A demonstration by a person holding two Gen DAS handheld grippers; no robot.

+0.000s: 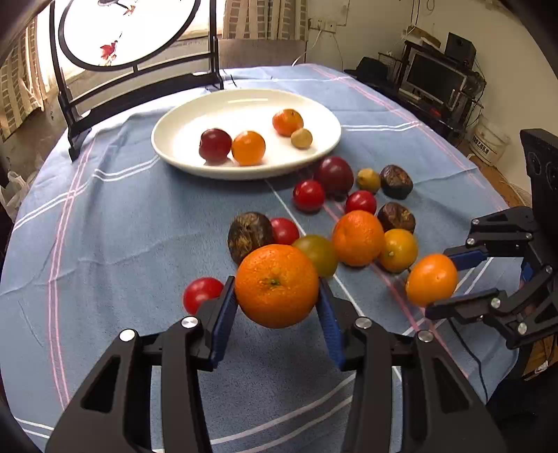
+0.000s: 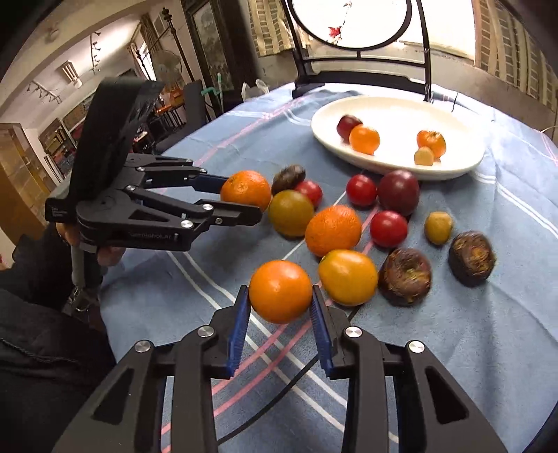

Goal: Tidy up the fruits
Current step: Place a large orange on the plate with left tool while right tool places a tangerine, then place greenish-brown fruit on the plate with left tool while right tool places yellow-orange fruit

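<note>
My left gripper is shut on a large orange and holds it above the blue tablecloth; it also shows in the right wrist view with its orange. My right gripper is shut on a smaller smooth orange, seen too in the left wrist view. A white plate at the back holds a red plum, two oranges and a small tan fruit. Several loose fruits lie between the plate and the grippers: red tomatoes, an orange, dark brown fruits, a purple plum.
A black stand with a round painted screen stands behind the plate. The round table's edge falls away at the right, with shelves and a monitor beyond. A red tomato lies just left of my left fingers.
</note>
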